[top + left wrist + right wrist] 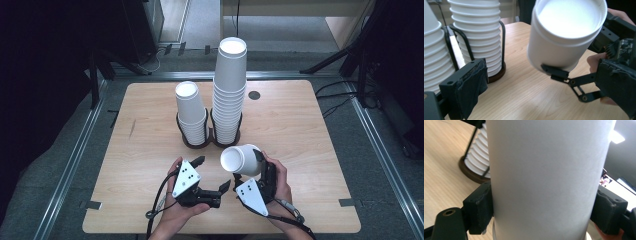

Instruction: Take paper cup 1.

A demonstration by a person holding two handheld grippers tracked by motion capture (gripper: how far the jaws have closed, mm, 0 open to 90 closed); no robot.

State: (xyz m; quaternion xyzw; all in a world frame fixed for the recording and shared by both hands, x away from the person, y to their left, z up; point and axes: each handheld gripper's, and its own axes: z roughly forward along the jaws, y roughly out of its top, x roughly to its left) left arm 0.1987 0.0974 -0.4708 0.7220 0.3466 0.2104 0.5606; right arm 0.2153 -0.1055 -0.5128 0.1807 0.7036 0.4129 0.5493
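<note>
Fingers (479,207) of my right gripper (252,170) are clamped on both sides of a single white paper cup (241,160), and I've got it lifted off the desk (310,150), tipped so its open mouth faces up and toward my left side. From the left gripper view that cup (564,37) hangs right ahead, its empty white inside plain to see, one dark finger of the right gripper pressed against its lower wall. My left gripper (212,175) sits just beside it, low over the near part of the desk, its fingers (471,85) spread wide and gripping nothing, the cup sitting in line with the gap but not touched by them. Beyond the cup, toward the middle of the desk, two stacks of white cups stand upright in a dark double wire holder (210,135): the short stack (191,112) on the left, the tall stack (230,90) on the right, the two just beside each other. A small dark round disc (254,95) lies on the desk behind the tall stack, toward the far edge. My hands wrap both grippers from below, cables trailing back off the near edge. Around the desk runs grey floor (380,165) with metal rails.
</note>
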